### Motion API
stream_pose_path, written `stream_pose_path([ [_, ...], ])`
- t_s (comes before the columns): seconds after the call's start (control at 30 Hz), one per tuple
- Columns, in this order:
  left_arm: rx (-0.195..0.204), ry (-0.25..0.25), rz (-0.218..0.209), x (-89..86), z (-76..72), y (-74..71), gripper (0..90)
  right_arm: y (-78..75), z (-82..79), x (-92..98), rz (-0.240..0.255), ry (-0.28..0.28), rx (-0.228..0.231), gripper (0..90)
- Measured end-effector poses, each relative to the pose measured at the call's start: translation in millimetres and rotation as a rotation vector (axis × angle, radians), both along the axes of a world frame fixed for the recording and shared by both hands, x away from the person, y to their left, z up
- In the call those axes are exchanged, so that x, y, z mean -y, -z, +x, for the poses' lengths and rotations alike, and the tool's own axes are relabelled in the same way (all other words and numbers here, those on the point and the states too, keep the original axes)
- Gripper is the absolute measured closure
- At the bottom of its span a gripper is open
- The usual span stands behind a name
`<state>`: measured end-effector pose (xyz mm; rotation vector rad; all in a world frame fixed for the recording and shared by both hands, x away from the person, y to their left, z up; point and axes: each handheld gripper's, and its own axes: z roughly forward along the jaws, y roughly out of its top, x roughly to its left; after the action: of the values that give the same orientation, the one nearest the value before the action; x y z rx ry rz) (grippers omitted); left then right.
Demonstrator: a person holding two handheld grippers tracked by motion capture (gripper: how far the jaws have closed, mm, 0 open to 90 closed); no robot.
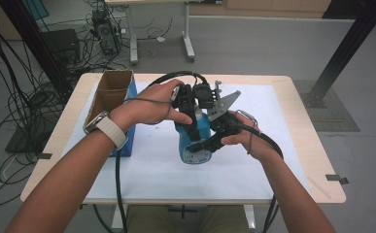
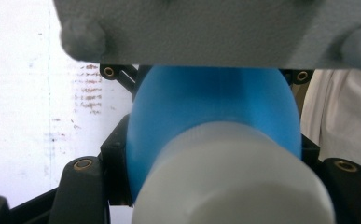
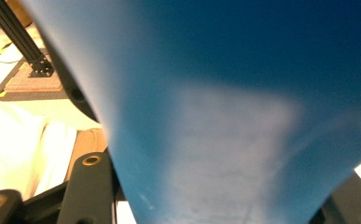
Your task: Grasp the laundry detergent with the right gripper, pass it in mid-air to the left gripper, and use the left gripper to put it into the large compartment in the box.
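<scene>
High view: blue bottle (image 1: 198, 137) held above the white mat (image 1: 282, 145) at the middle of the worktop (image 1: 312, 160), caught between both tools. Left gripper (image 1: 189, 104) coming in over the bottle's upper end, left hand (image 1: 149, 107) wrapped around it. Right gripper (image 1: 213, 141) gripping lower down on the body, right hand (image 1: 246, 138) behind it. Open cardboard box (image 1: 111, 94) with a blue side standing at the worktop's left edge, well apart from the bottle.

Left gripper view: looking down the bottle (image 2: 215, 112) lengthwise, white cap (image 2: 234, 182) nearest the camera and blurred. Black jaws flanking the bottle just behind the cap, apparently pinching the neck, though actual contact blurred. Grey plate (image 2: 206, 28) of the other gripper across the top.

Right gripper view: blue bottle wall (image 3: 243, 107) pressed right up against the lens, jaws standing on both sides and seemingly clamped on the body; contact itself not resolved.

Likely risks: bottle twisting or slipping out if one grip loosens while the other pulls or turns; smooth plastic wall denting under hard squeeze; cap popping free suddenly and contents, if any, spilling onto the mat; trailing cables (image 1: 118, 179) snagging a forearm mid-turn.
</scene>
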<state>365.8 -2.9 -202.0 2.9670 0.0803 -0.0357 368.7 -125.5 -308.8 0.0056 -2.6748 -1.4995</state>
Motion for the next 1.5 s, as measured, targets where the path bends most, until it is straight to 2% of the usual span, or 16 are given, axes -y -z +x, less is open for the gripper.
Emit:
stream_pose_path([
  [0.13, -0.002, 0.0, 0.001, 0.1, 0.0, 0.4, 37.6, -0.1, -1.0, 0.5, 0.0, 0.0, -0.014, 42.8],
  [0.4, -0.004, -0.003, 0.002, 0.1, 0.5, 0.7, 37.6, 0.6, 0.2, 0.3, 0.0, 0.0, -0.001, 42.8],
  [0.5, -0.003, -0.003, 0.0, 0.1, 0.3, 1.0, 37.5, 0.6, -0.5, 0.6, -0.001, 0.0, -0.013, 42.8],
  [1.5, -0.007, -0.018, -0.007, -4.2, -0.7, 1.5, 37.4, 1.7, -0.4, -0.6, 0.002, -0.006, 0.002, 42.8],
])
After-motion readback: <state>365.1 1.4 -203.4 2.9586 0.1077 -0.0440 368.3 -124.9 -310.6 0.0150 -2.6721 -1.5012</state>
